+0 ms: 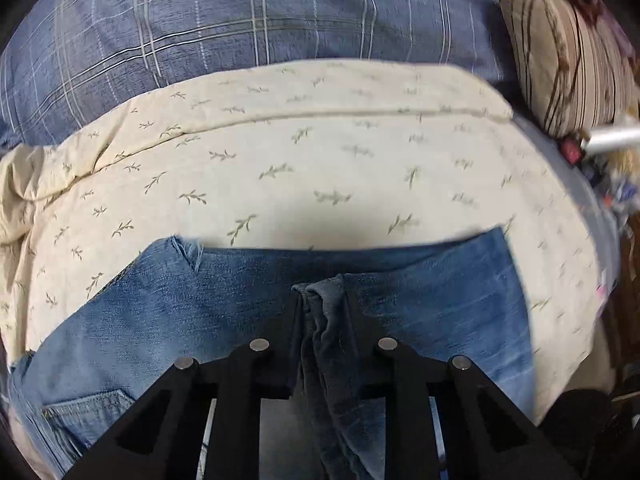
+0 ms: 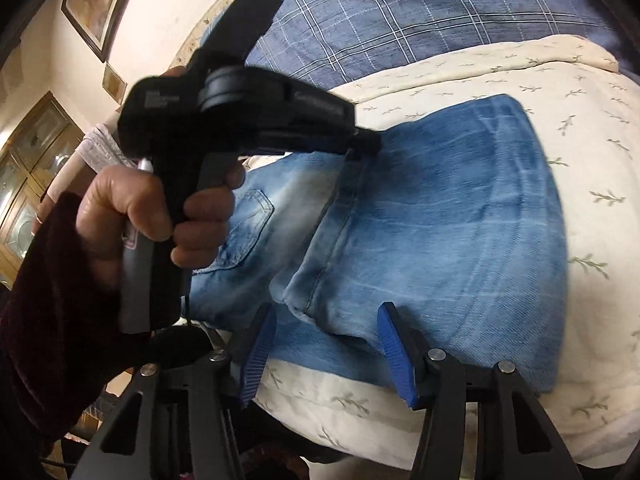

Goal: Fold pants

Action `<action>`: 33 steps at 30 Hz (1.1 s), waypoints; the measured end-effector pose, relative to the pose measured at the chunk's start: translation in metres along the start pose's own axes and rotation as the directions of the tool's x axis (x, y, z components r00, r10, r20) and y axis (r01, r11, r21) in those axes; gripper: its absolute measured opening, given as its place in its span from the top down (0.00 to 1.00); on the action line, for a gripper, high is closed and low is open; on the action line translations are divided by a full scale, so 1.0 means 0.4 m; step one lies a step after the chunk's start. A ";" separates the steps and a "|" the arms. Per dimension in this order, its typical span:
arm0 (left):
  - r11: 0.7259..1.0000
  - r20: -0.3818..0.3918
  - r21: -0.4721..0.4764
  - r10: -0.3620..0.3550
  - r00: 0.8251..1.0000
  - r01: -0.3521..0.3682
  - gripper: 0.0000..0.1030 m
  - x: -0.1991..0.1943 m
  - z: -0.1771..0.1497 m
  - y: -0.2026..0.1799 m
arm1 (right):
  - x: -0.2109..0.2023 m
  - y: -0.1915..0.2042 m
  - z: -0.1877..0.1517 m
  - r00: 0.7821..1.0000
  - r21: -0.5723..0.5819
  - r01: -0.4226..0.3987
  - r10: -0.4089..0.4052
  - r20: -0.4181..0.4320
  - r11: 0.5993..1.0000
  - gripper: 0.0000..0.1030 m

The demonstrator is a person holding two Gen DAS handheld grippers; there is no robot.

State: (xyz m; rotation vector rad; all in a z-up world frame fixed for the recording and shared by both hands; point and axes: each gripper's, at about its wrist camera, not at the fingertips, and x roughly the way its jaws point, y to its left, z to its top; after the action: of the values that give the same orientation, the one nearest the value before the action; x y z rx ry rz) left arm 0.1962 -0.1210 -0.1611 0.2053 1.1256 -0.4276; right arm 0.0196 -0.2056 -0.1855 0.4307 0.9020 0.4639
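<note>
Jeans [image 1: 192,312] fold clamped in left gripper [image 1: 322,300] hiding its tips, right gripper [image 2: 326,332] spread apart, blurred

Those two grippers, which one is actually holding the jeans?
The left gripper: its black fingers are pinched shut on a bunched fold of the jeans. The right gripper, with blue pads, stands open over the denim, gripping nothing.

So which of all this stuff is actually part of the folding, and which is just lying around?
In the job:
jeans
left gripper, pinching a denim fold
right gripper, open at the jeans' near edge

Just there:
cream leaf-print cover under the jeans
blue plaid pillow
striped cushion
framed picture
</note>
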 end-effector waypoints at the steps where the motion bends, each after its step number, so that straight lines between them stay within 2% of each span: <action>1: 1.000 -0.001 0.001 0.005 1.000 -0.005 0.76 0.006 -0.007 0.004 | 0.006 0.001 -0.002 1.000 0.000 0.003 -0.003 -0.006 1.000 0.46; 4: 0.999 0.018 -0.048 -0.026 0.999 0.027 0.71 -0.013 -0.016 0.029 | -0.008 -0.001 0.002 1.000 0.003 -0.010 0.010 -0.002 1.000 0.46; 6: 0.998 0.034 -0.061 -0.018 0.999 0.020 0.70 -0.041 -0.018 0.037 | -0.032 -0.004 0.005 1.000 0.001 -0.006 0.006 0.028 1.000 0.46; 8: 0.999 0.075 -0.039 0.008 0.997 -0.005 0.70 -0.083 -0.020 0.027 | -0.067 -0.010 0.009 0.996 0.002 0.031 -0.031 0.089 1.000 0.46; 10: 0.998 0.125 0.009 0.060 0.990 -0.061 0.69 -0.124 -0.033 0.012 | -0.101 -0.023 0.019 0.987 0.017 0.065 -0.067 0.146 0.998 0.46; 12: 0.994 0.134 0.034 0.096 0.986 -0.102 0.67 -0.142 -0.049 0.009 | -0.120 -0.035 0.023 0.979 0.034 0.108 -0.112 0.172 0.994 0.46; 16: 0.995 0.074 0.036 0.091 0.993 -0.094 0.67 -0.128 -0.092 0.011 | -0.114 -0.062 0.026 0.971 0.076 0.196 -0.205 0.127 0.978 0.46; 18: 0.989 0.047 0.074 0.128 0.991 -0.132 0.67 -0.105 -0.117 -0.008 | -0.087 -0.071 0.022 0.966 0.068 0.246 -0.250 0.068 0.967 0.46; 19: 0.979 0.023 0.109 0.169 0.985 -0.171 0.67 -0.077 -0.134 -0.018 | -0.071 -0.076 0.022 0.962 0.054 0.267 -0.270 0.052 0.962 0.47; 21: 0.970 -0.003 0.139 0.204 0.979 -0.202 0.66 -0.041 -0.156 -0.024 | -0.065 -0.061 0.016 0.952 0.006 0.302 -0.302 0.055 0.953 0.47; 24: 0.953 0.045 0.165 0.252 0.967 -0.256 0.51 -0.042 -0.161 -0.028 | -0.050 -0.038 0.006 0.933 -0.079 0.359 -0.356 0.058 0.930 0.47; 28: 0.967 0.022 0.127 0.221 0.975 -0.222 0.44 -0.039 -0.156 -0.002 | -0.041 -0.010 -0.013 0.907 -0.169 0.420 -0.414 0.074 0.892 0.46; 33: 0.973 0.015 0.125 0.195 0.981 -0.195 0.45 -0.047 -0.152 0.005 | -0.042 -0.009 -0.024 0.905 -0.137 0.424 -0.422 0.047 0.895 0.47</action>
State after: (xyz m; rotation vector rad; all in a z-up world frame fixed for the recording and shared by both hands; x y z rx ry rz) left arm 0.1398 -0.0925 -0.1702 0.4224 1.0651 -0.3233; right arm 0.0034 -0.2161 -0.1821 0.0960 0.9101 0.1217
